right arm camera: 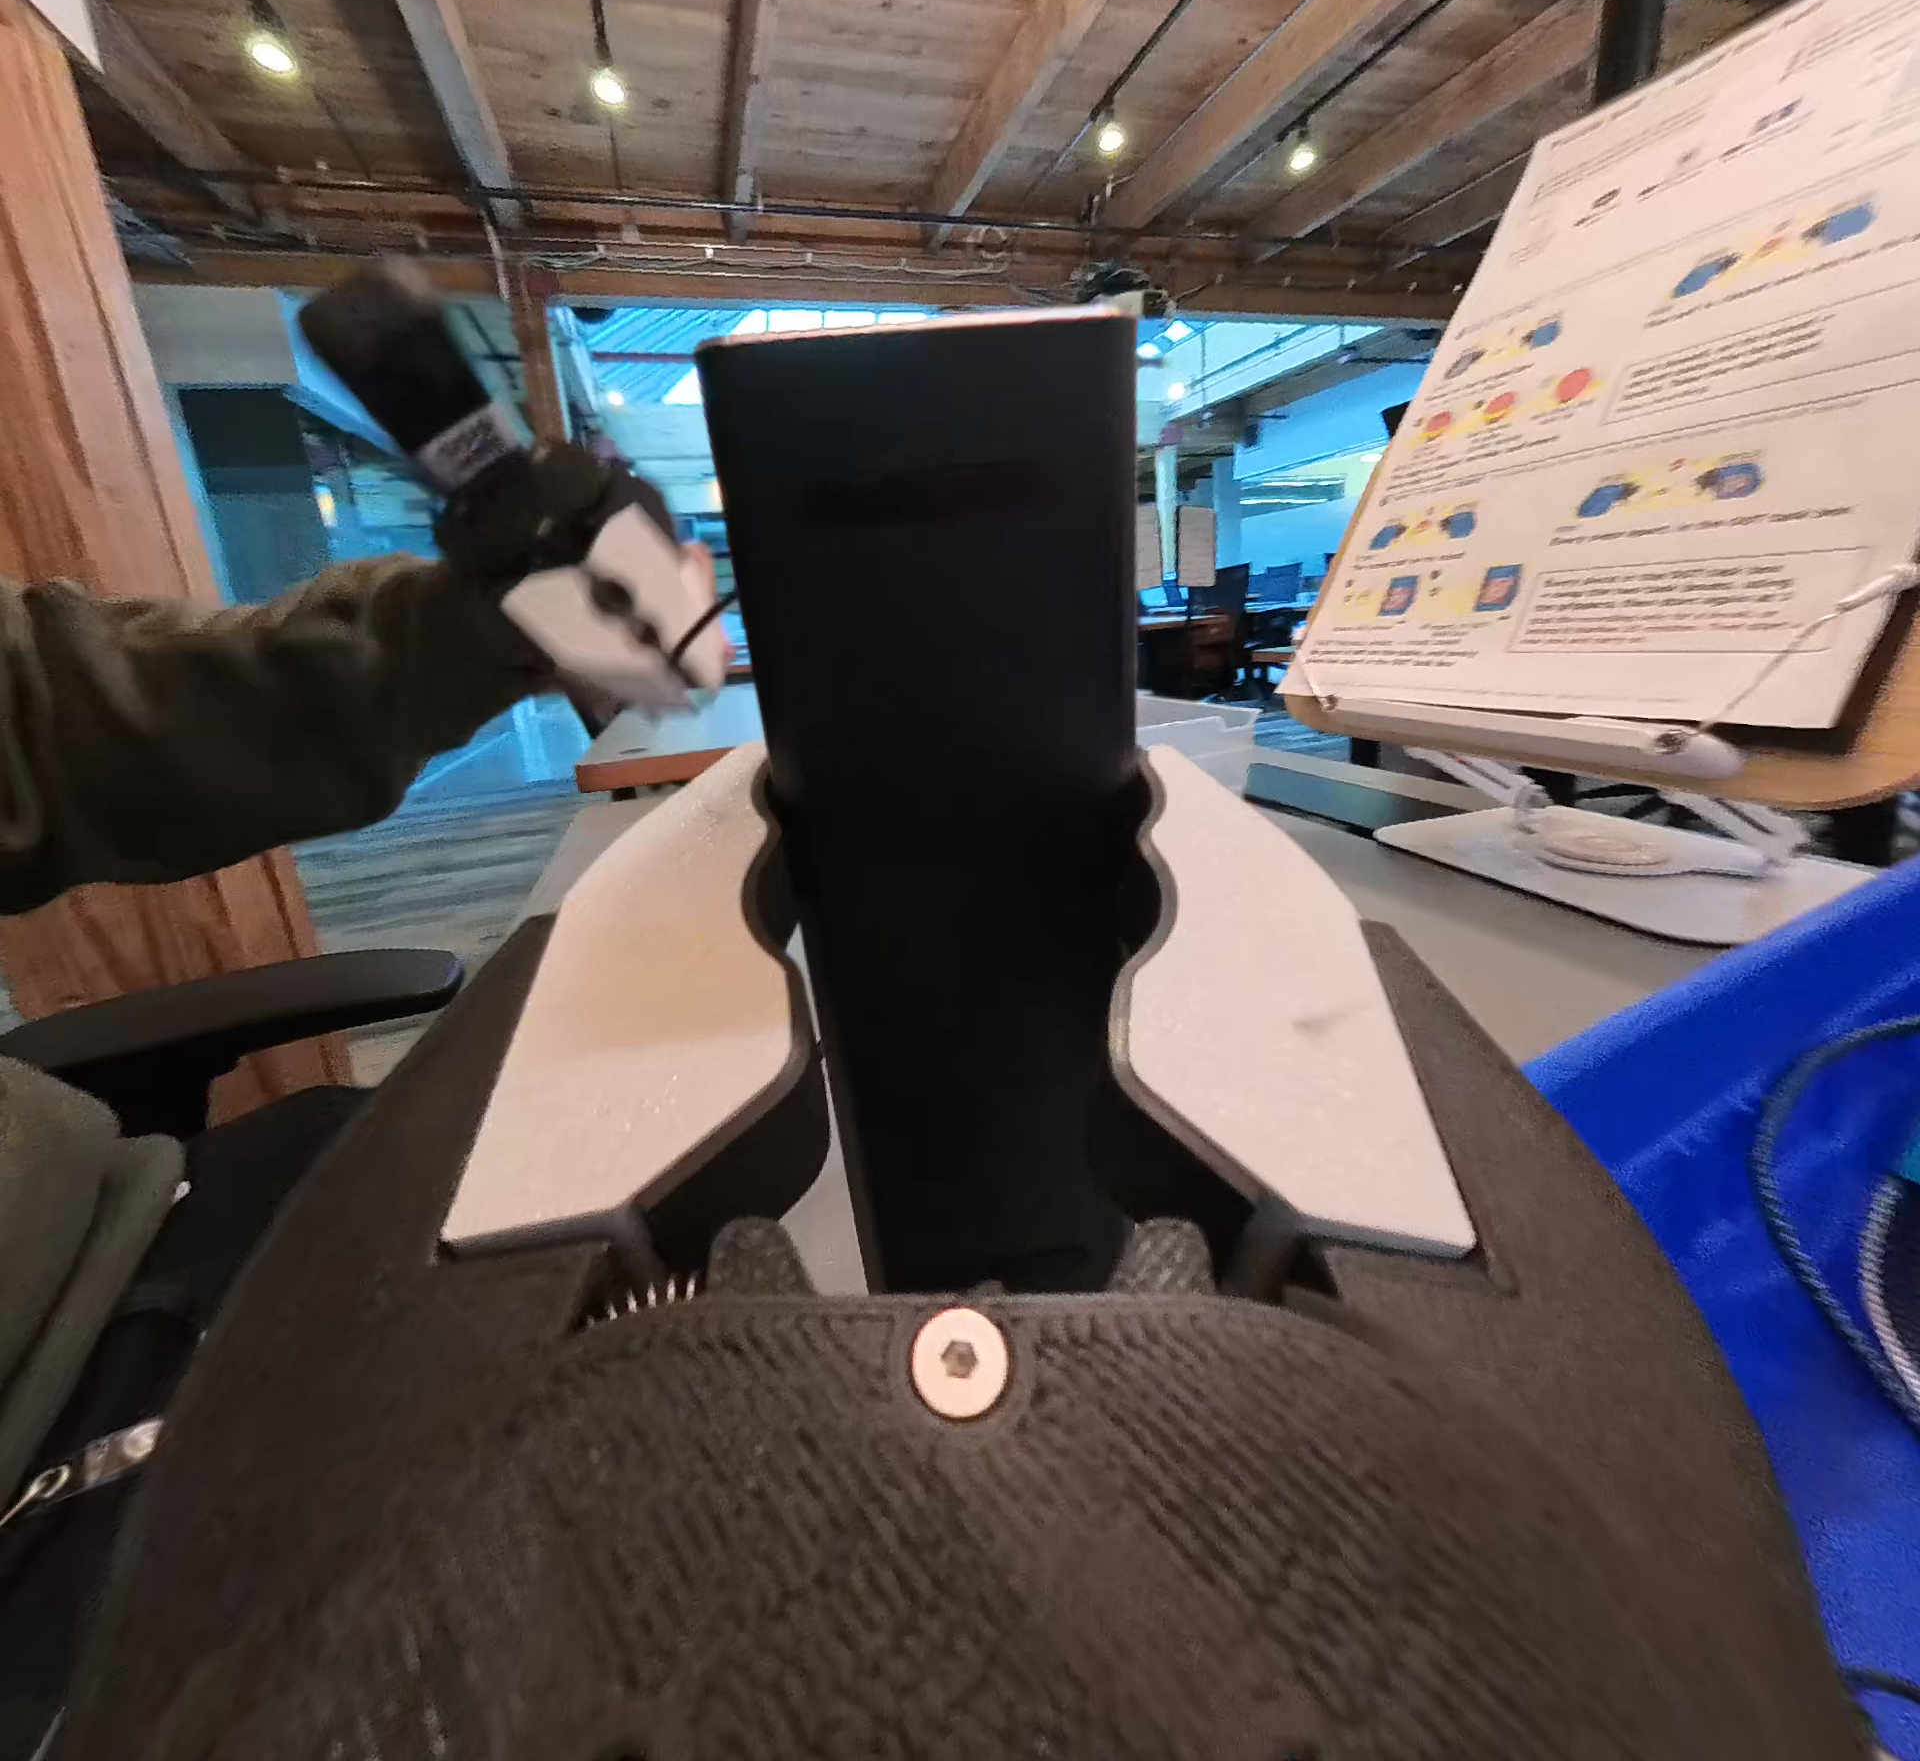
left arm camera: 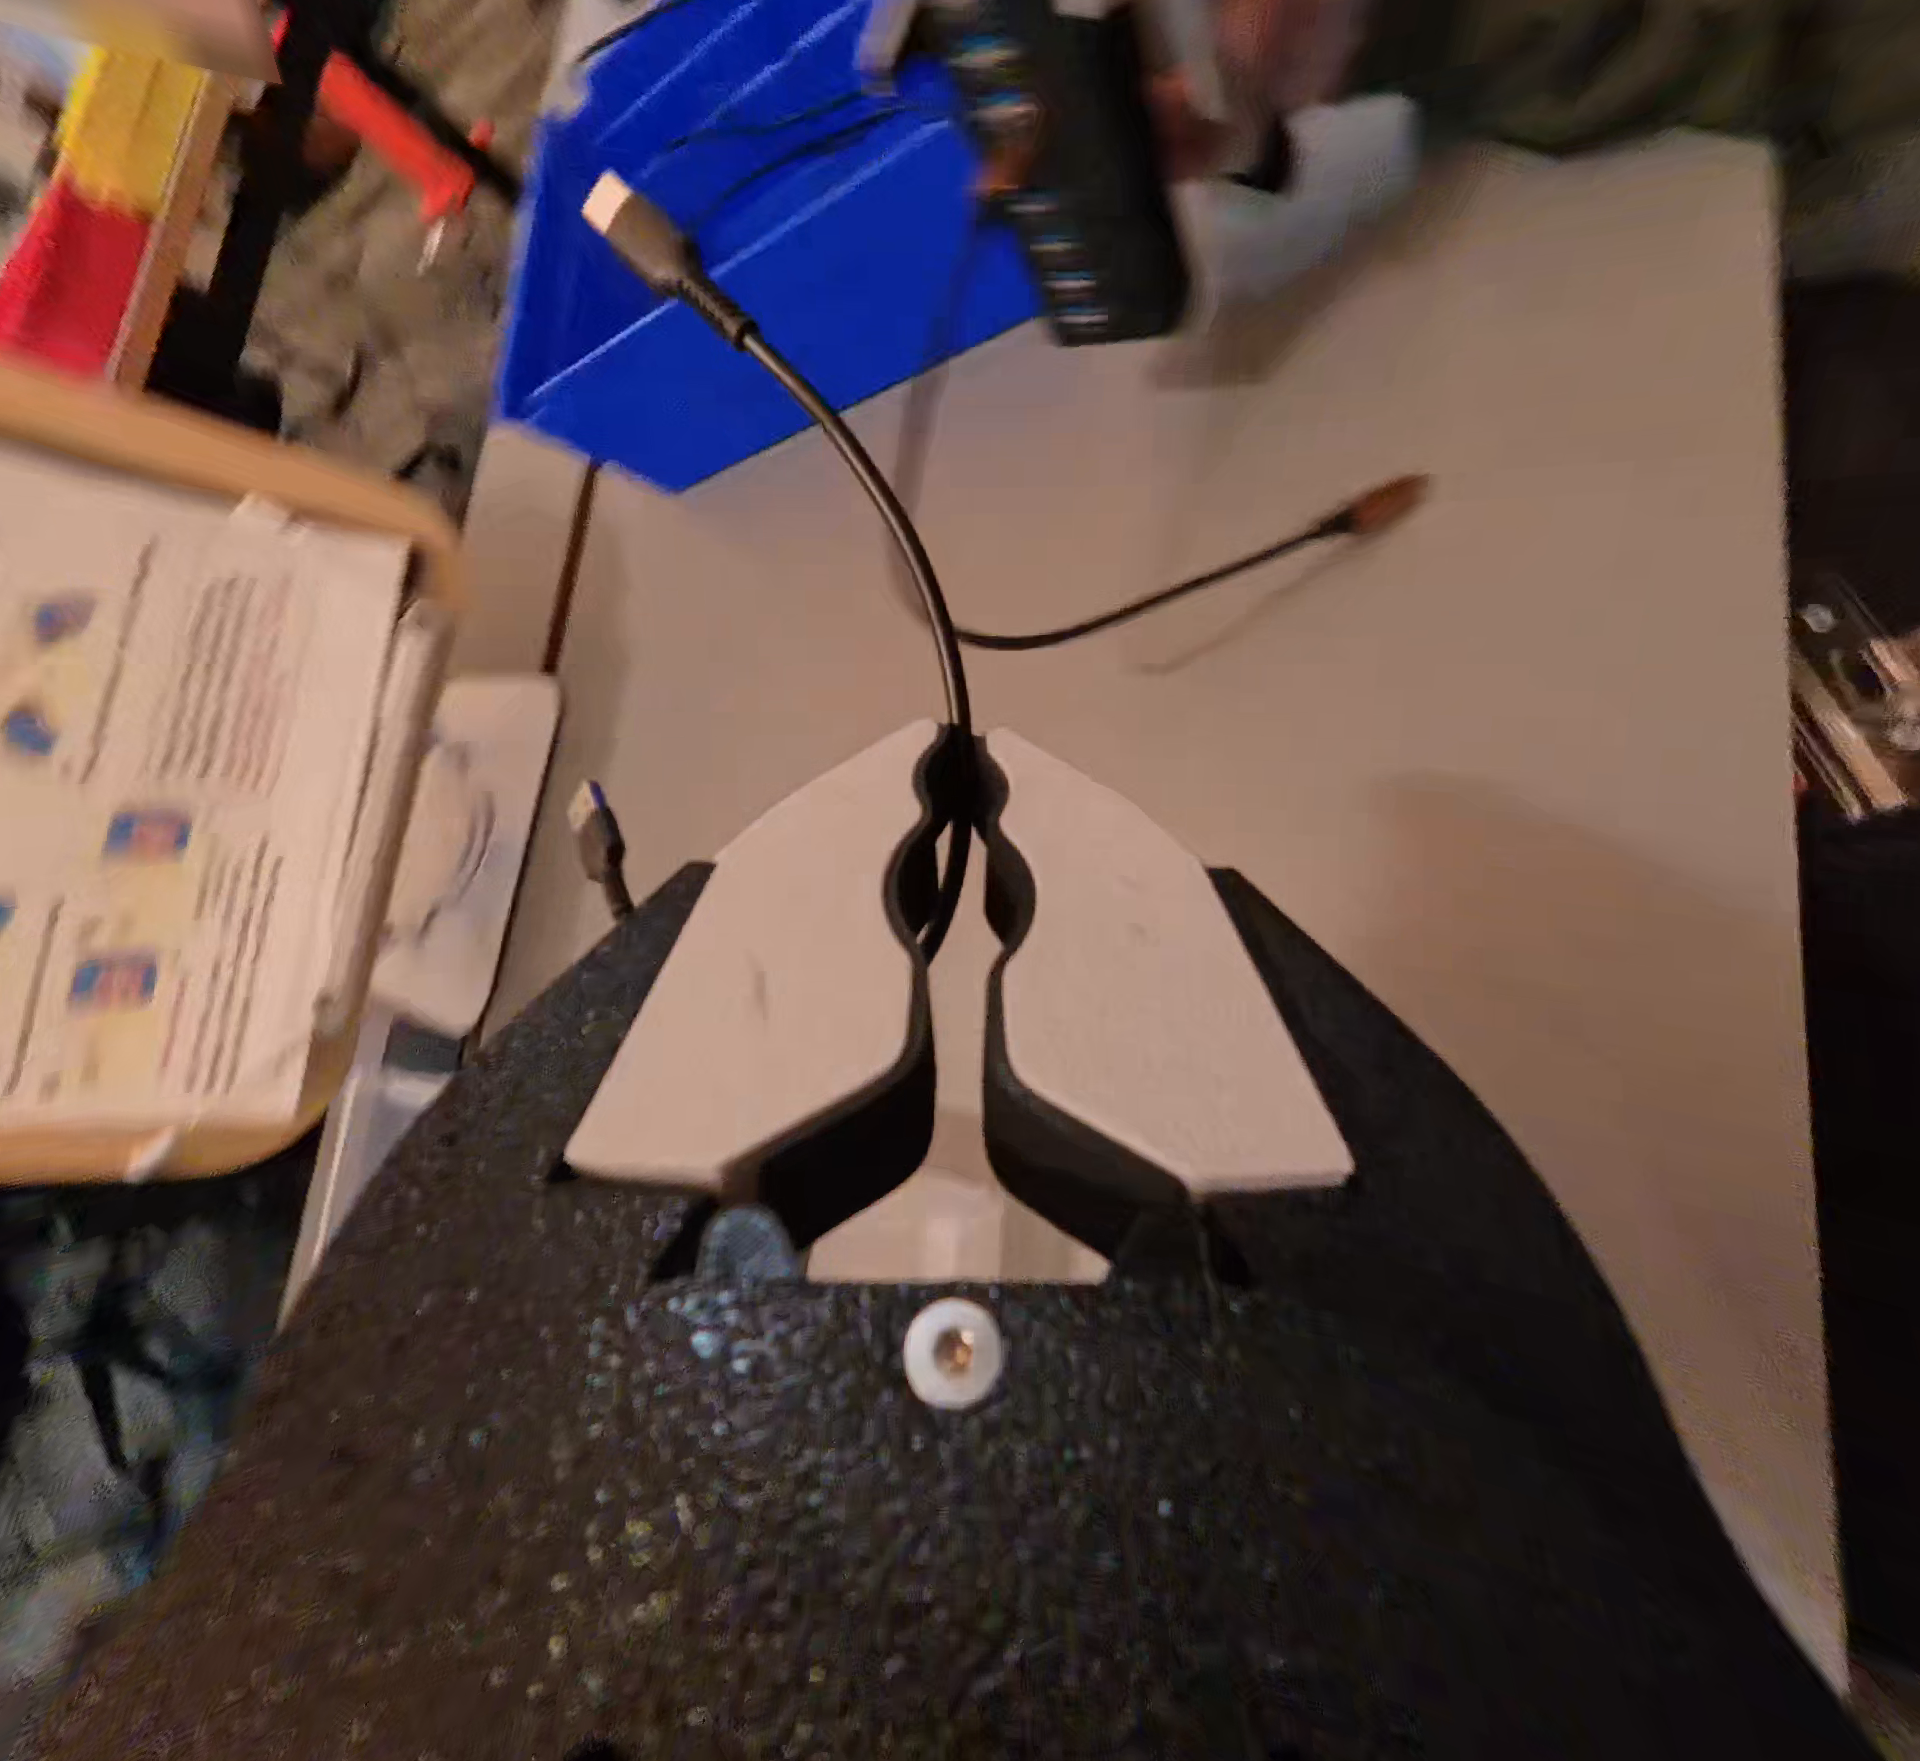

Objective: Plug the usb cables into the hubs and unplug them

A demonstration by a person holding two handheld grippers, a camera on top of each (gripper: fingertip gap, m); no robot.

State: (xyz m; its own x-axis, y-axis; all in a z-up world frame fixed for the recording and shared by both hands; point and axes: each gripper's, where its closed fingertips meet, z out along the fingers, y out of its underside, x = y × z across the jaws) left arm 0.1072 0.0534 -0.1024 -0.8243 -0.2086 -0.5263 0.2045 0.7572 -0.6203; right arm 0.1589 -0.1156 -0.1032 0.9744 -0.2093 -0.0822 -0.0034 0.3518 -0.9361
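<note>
My left hand-held gripper (left arm camera: 961, 750) is clamped on a black usb cable (left arm camera: 914, 532), plug up over the counter (left arm camera: 1455, 880), while my right hand-held gripper (right arm camera: 956, 818) grips the black hub (right arm camera: 935, 672) upright.

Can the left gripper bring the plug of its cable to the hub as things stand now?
Probably yes. The left gripper is shut on the black cable, and its plug stands free in the air. The right gripper holds the hub up nearby, with nothing between them. Blur hides the ports.
</note>
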